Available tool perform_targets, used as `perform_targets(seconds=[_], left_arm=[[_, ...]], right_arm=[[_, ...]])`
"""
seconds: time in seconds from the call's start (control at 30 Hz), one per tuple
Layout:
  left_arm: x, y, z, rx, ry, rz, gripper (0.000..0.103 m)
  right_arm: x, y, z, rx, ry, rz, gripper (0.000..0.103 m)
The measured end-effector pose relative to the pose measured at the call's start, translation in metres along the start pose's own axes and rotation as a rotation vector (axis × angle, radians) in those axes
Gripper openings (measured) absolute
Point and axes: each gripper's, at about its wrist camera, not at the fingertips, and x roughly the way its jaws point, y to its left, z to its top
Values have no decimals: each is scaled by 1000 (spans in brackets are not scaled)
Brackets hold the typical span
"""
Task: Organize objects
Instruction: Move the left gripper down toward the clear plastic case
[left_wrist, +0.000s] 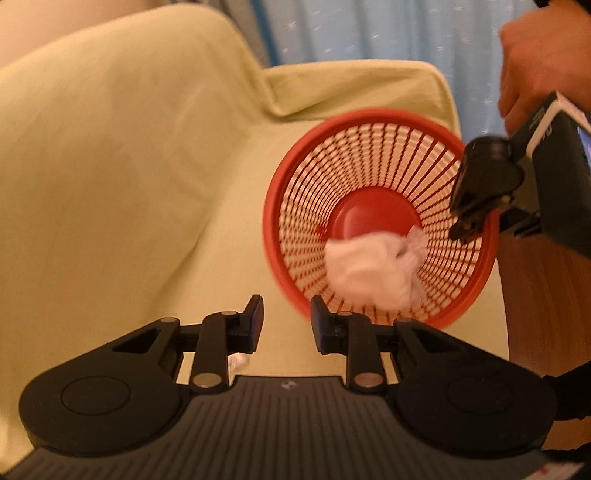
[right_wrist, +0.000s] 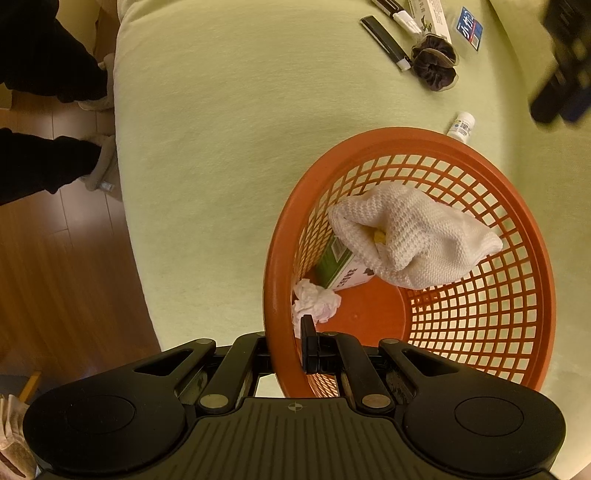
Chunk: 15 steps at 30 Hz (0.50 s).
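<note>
A red mesh basket (left_wrist: 273, 206) (right_wrist: 406, 142) rests on a pale green cushion (right_wrist: 221, 147). It holds a white knitted cloth (left_wrist: 369, 273) (right_wrist: 417, 236), a green and white box (right_wrist: 340, 267) and a crumpled tissue (right_wrist: 316, 301). My right gripper (right_wrist: 286, 328) (left_wrist: 466, 230) is shut on the basket's near rim, with one finger (right_wrist: 308, 343) inside the wall and the other hidden outside it. My left gripper (left_wrist: 287, 325) hovers just short of the basket. Its pads stand a narrow gap apart with nothing between them.
Beyond the basket lie two markers (right_wrist: 386, 37), a brown scrunchie (right_wrist: 434, 66), a small white bottle (right_wrist: 461, 127) and a blue packet (right_wrist: 469, 27). A person's legs and slippers (right_wrist: 48, 162) stand on the wood floor (right_wrist: 66, 258). The sofa back (left_wrist: 110, 147) rises on the left.
</note>
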Motion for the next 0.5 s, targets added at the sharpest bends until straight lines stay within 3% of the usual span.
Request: perform_targets(seconds=[0.23, 0.5], left_arm=[[-15, 4, -40, -134, 78, 48, 23], [-35, 6, -80, -219, 143, 94, 25]], right_arm=[[0, 0, 0, -3, 3, 2, 1], [-1, 0, 2, 4, 9, 2, 1]])
